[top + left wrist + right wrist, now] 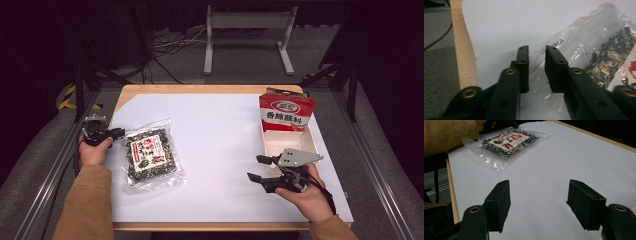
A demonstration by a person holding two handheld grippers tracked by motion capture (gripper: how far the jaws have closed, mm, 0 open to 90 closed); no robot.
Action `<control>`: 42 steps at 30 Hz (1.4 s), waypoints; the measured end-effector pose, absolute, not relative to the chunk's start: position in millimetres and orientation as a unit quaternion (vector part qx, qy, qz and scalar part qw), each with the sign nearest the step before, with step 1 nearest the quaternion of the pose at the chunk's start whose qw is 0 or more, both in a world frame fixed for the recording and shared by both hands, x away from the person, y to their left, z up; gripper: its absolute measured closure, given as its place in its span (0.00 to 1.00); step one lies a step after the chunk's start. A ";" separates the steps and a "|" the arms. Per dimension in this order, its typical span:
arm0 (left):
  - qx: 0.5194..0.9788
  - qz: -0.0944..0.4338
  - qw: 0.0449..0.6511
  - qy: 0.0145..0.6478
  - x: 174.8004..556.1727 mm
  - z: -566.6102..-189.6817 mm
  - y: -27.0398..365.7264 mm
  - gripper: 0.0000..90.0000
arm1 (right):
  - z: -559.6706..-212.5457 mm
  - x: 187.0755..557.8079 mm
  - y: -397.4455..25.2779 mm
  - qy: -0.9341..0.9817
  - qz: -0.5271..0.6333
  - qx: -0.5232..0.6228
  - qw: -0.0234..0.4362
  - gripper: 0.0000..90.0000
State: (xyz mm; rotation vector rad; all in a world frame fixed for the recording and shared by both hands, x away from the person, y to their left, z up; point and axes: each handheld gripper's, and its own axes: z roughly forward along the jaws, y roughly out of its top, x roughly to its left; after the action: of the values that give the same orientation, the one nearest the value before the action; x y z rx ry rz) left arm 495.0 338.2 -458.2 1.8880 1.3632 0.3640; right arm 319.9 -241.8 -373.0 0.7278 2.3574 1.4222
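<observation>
A clear plastic bag point(150, 155) of dark dried food with a red and white label lies flat at the table's left. My left gripper point(121, 132) is at its upper left corner. In the left gripper view the jaws of the left gripper point(537, 50) stand a narrow gap apart, and the bag's point(599, 50) clear edge reaches into that gap. My right gripper point(253, 167) is held above the white sheet at the right front. The right gripper point(539, 182) is wide open with nothing between its jaws, pointing toward the bag point(506, 141).
A red and white packet point(286, 112) stands upright at the far end of a white open box point(313, 145) on the table's right side. A white sheet point(220, 130) covers the wooden tabletop point(464, 50). Metal frame rails run along both sides.
</observation>
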 end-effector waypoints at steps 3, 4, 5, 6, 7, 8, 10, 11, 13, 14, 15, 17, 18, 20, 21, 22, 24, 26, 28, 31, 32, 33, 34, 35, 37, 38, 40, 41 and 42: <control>0.747 0.151 0.375 0.527 494.8 -457.9 335.8 0.89 | -373.6 320.2 -241.9 0.819 0.495 0.253 0.145 0.39; 0.748 0.152 0.375 0.527 494.8 -458.0 335.6 0.92 | -374.2 320.3 -241.7 0.819 0.494 0.253 0.144 0.39; 0.748 0.152 0.375 0.527 494.9 -458.1 336.0 0.93 | -374.3 320.3 -241.5 0.819 0.495 0.252 0.144 0.39; 0.748 0.152 0.375 0.527 494.9 -458.1 335.8 0.95 | -374.5 320.4 -241.4 0.819 0.495 0.252 0.144 0.39; 0.749 0.152 0.375 0.525 494.8 -458.0 335.3 0.97 | -374.6 320.4 -241.4 0.819 0.495 0.252 0.144 0.39; 0.752 0.154 0.373 0.522 494.6 -457.7 334.6 1.00 | -374.6 320.4 -241.5 0.819 0.494 0.253 0.144 0.39; 0.755 0.156 0.370 0.519 494.1 -456.9 332.7 1.00 | -374.5 320.3 -241.5 0.819 0.495 0.253 0.144 0.39; 0.755 0.156 0.370 0.519 494.1 -456.9 332.7 1.00 | -374.5 320.3 -241.5 0.819 0.495 0.253 0.144 0.39; 0.754 0.155 0.371 0.519 493.1 -455.6 331.9 1.00 | -374.4 320.0 -241.5 0.819 0.495 0.252 0.143 0.40; 0.753 0.156 0.374 0.519 492.2 -454.6 332.5 1.00 | -374.4 320.0 -241.5 0.819 0.495 0.252 0.143 0.40; 0.751 0.156 0.378 0.520 491.2 -453.2 333.4 1.00 | -374.5 320.1 -241.5 0.819 0.495 0.252 0.143 0.40; 0.746 0.166 0.386 0.516 488.5 -449.1 334.2 1.00 | -374.6 320.1 -241.4 0.819 0.496 0.252 0.143 0.40; 0.746 0.173 0.389 0.513 486.9 -446.0 333.5 1.00 | -374.7 320.2 -241.3 0.819 0.495 0.253 0.142 0.44; 0.744 0.176 0.394 0.510 484.6 -441.6 332.4 1.00 | -375.4 319.9 -240.2 0.821 0.495 0.255 0.130 0.47; 0.744 0.177 0.397 0.508 483.5 -439.8 331.7 1.00 | -376.1 320.0 -239.2 0.821 0.496 0.254 0.127 0.48; 0.743 0.178 0.400 0.506 482.0 -437.4 331.1 1.00 | -376.7 320.1 -238.0 0.822 0.495 0.254 0.125 0.49; 0.743 0.178 0.405 0.503 479.9 -433.8 330.4 1.00 | -377.9 320.8 -235.3 0.823 0.493 0.253 0.121 0.50; 0.741 0.178 0.414 0.498 476.9 -429.0 329.2 1.00 | -378.4 321.6 -233.4 0.824 0.494 0.252 0.118 0.50; 0.740 0.177 0.423 0.492 473.6 -423.9 328.6 1.00 | -378.4 322.6 -230.9 0.824 0.496 0.250 0.113 0.50; 0.740 0.173 0.434 0.483 468.1 -416.0 326.8 1.00 | -378.4 325.0 -225.2 0.822 0.501 0.246 0.109 0.50; 0.741 0.172 0.440 0.477 465.5 -412.4 325.5 1.00 | -378.4 325.8 -223.6 0.822 0.502 0.246 0.107 0.50; 0.743 0.171 0.442 0.472 463.8 -410.1 325.0 1.00 | -378.5 327.5 -221.1 0.823 0.502 0.244 0.106 0.50; 0.743 0.171 0.448 0.467 460.8 -406.6 323.6 1.00 | -378.5 328.5 -219.4 0.823 0.503 0.243 0.105 0.50; 0.744 0.170 0.452 0.463 458.4 -403.5 322.6 1.00 | -378.4 330.2 -216.6 0.823 0.504 0.241 0.103 0.50; 0.743 0.172 0.459 0.455 453.7 -397.9 320.8 1.00 | -378.0 332.7 -212.0 0.823 0.506 0.238 0.100 0.50; 0.742 0.172 0.464 0.452 450.9 -394.4 319.7 1.00 | -377.9 333.6 -210.3 0.824 0.506 0.237 0.099 0.50; 0.741 0.173 0.474 0.442 445.8 -387.8 318.4 1.00 | -378.1 335.9 -205.6 0.824 0.507 0.233 0.095 0.50; 0.741 0.171 0.477 0.441 443.6 -385.4 317.4 1.00 | -378.3 337.0 -203.3 0.825 0.507 0.232 0.091 0.52; 0.740 0.175 0.482 0.434 440.1 -381.5 315.8 1.00 | -378.5 337.8 -201.8 0.825 0.507 0.232 0.089 0.53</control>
State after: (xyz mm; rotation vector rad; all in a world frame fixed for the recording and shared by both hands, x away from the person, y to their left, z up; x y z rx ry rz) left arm 440.1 315.8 -381.5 1.8040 1.0584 0.4277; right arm 337.8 -201.8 -378.5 0.6905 2.4545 1.5097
